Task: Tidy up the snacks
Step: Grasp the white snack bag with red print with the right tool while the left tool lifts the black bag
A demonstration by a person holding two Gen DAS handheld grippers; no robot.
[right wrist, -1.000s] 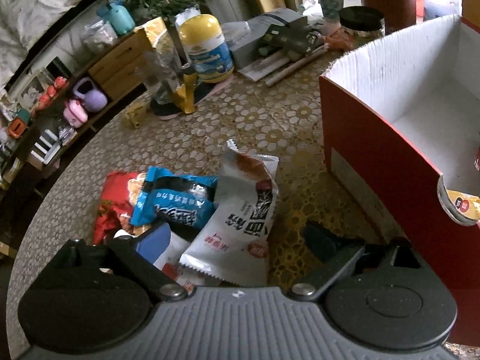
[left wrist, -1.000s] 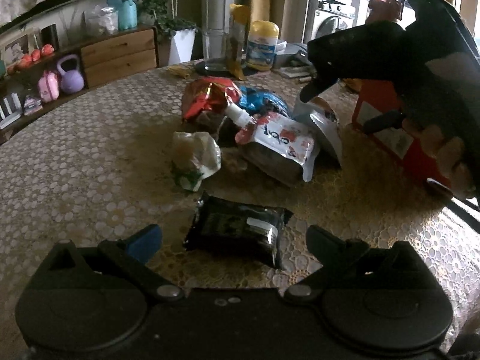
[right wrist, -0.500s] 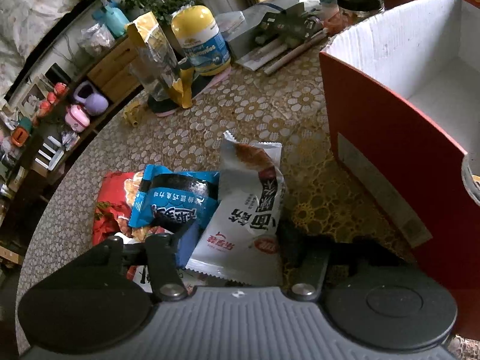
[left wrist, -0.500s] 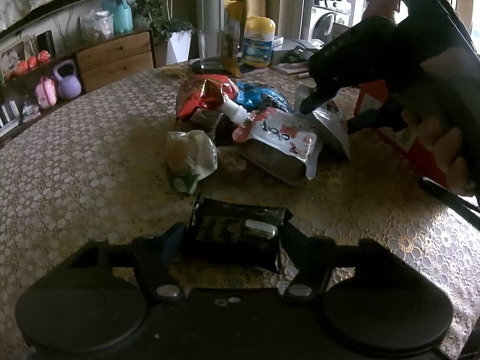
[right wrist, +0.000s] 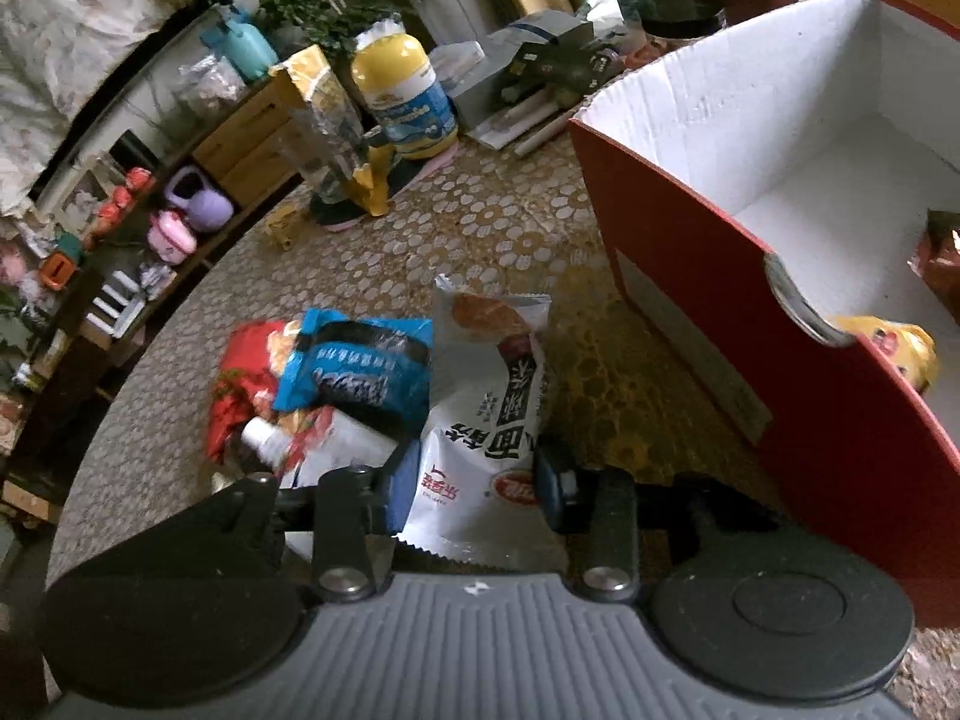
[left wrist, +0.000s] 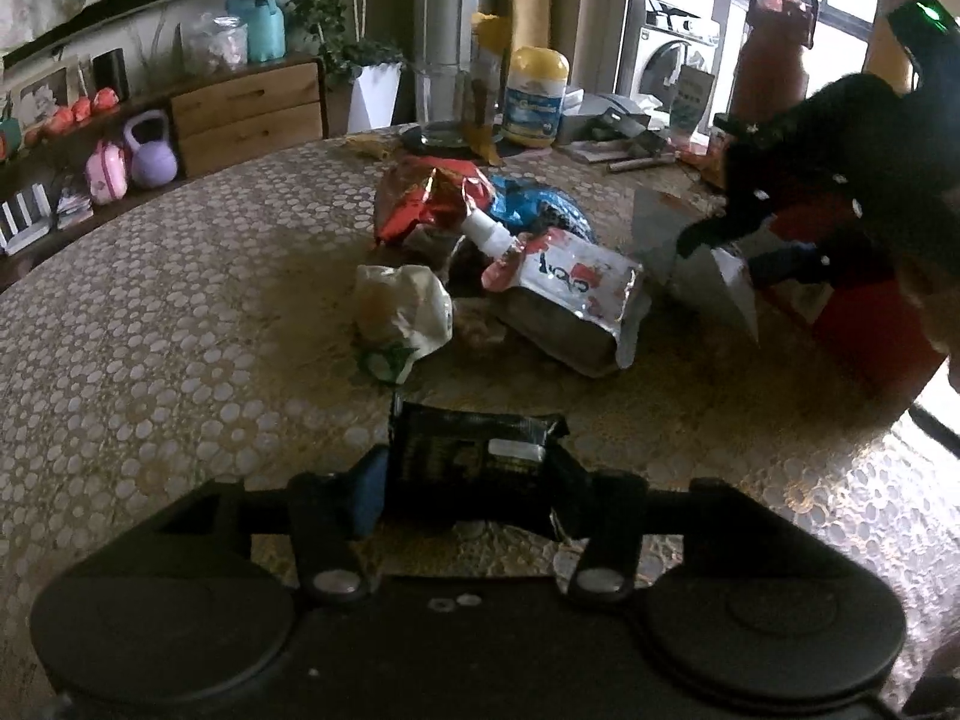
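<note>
My left gripper (left wrist: 468,480) is shut on a black snack packet (left wrist: 474,450) low over the table. My right gripper (right wrist: 477,480) is shut on a white snack bag (right wrist: 486,414) with a red logo, lifted a little off the table; it also shows in the left wrist view (left wrist: 714,267). A pile of snacks lies on the table: a red foil bag (left wrist: 420,204), a blue bag (right wrist: 354,366), a silver pouch (left wrist: 570,306) with a white cap, and a pale crumpled bag (left wrist: 402,306). The red box (right wrist: 720,276) with a white inside holds a yellow snack (right wrist: 900,342).
At the table's back stand a yellow-lidded tub (right wrist: 402,90), a glass vase (left wrist: 444,102), papers and a dark red bottle (left wrist: 774,42). A low shelf with a purple kettlebell (left wrist: 150,150) runs behind the table.
Both grippers closed from open onto their packets. The right gripper has raised the white bag and drawn back toward the red box. The left has the black packet between its fingers.
</note>
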